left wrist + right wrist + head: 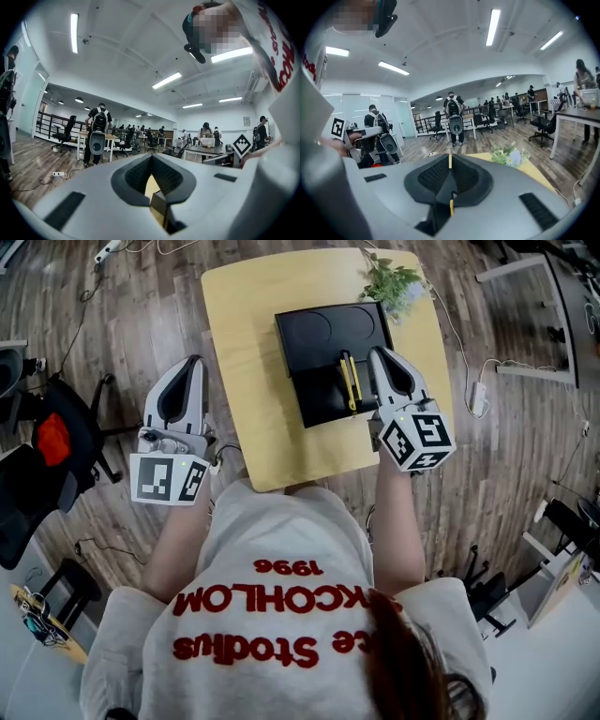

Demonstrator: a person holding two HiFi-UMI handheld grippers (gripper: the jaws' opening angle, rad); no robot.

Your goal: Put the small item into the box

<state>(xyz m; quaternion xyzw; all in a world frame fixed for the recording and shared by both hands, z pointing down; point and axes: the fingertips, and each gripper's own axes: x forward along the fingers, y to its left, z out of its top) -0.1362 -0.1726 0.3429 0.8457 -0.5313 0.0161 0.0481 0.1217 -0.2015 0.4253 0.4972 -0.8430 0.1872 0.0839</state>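
Observation:
A black box (323, 334) lies open on the yellow table (248, 381); its far half has two round recesses and its near half is a darker tray. A slim yellow-and-black item (349, 381) lies lengthwise in the near half, by its right side. My right gripper (378, 353) hangs over the box's right edge, just right of the item, jaws shut with nothing between them. In the right gripper view the right gripper (450, 158) shows only a thin slit. My left gripper (194, 363) is off the table's left edge, over the floor, shut and holding nothing.
A small potted plant (394, 282) stands at the table's far right corner. Cables and a power adapter (478, 399) lie on the wooden floor to the right. Black chairs (56, 442) stand at the left. Both gripper views show people and desks in an office.

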